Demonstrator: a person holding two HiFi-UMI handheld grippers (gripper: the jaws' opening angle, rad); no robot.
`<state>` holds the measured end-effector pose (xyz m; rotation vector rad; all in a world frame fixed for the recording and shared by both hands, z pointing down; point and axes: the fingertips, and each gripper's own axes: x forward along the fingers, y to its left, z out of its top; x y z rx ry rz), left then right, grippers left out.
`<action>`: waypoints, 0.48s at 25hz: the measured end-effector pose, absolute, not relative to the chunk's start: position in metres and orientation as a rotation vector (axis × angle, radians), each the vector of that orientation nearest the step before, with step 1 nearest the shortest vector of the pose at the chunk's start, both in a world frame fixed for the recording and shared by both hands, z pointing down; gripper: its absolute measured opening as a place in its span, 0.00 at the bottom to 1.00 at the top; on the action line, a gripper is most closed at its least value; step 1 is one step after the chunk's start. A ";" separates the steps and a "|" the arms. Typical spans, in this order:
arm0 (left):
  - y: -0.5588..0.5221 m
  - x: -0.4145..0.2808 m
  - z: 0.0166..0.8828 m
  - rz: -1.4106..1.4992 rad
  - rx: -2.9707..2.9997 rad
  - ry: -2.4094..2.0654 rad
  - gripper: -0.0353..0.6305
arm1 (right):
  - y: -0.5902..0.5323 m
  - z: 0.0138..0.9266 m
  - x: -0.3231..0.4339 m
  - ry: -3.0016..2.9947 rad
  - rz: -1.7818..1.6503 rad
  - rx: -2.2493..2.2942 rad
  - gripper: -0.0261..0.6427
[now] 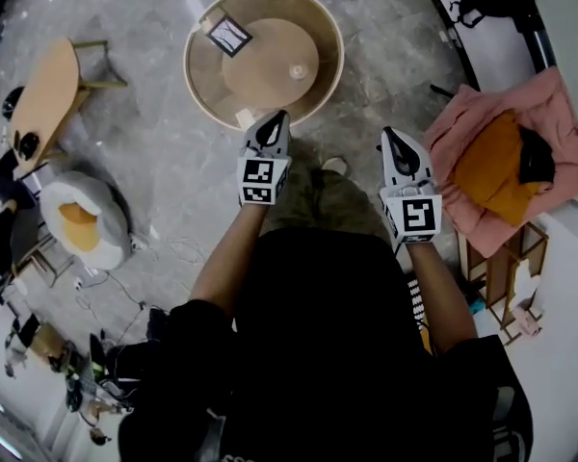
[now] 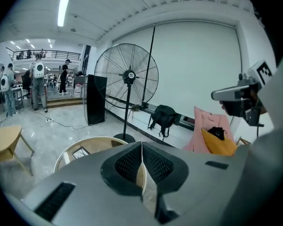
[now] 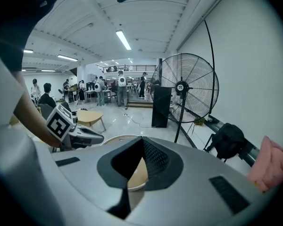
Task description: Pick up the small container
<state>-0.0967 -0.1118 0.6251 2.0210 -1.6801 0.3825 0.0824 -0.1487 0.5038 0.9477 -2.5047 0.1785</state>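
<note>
The small container (image 1: 297, 69) shows only in the head view: a pale little pot standing upright on the raised disc (image 1: 270, 61) in the middle of the round table (image 1: 202, 85), a bit right of the disc's centre. Nothing touches it, and the disc around it is bare. A marker card (image 1: 229, 35) lies on the table's far left part, well apart from it.

My left gripper (image 1: 277, 115) points at the table's near rim, its tip just over the edge and short of the disc. My right gripper (image 1: 389, 133) hangs off to the right of the table, above the grey floor (image 1: 154, 152). In neither gripper view can I find the container; the jaws cover the table's middle, and only a slice of rim (image 2: 68, 154) shows.

The left gripper view shows its pads pressed together along one line, with nothing between them. The right gripper view shows its tips meeting too, with only the tabletop seen past them.

Those views add what the head camera misses: a standing fan (image 2: 128, 75) and a black backpack (image 2: 162, 117) beyond the table, and people far back in the hall. To my right lies a pink cloth (image 1: 559, 114) with an orange cushion (image 1: 491, 166), and to my left a wooden side table (image 1: 46, 94). Between them the floor beside the round table is open.
</note>
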 end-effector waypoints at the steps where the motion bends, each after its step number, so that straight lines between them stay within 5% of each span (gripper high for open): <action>1: -0.118 -0.102 0.636 0.396 2.027 -1.663 0.08 | -0.153 0.505 0.075 -2.501 0.186 0.954 0.07; 12: -0.120 -0.151 0.691 0.441 1.958 -1.728 0.08 | -0.137 0.542 0.051 -2.470 0.292 0.908 0.07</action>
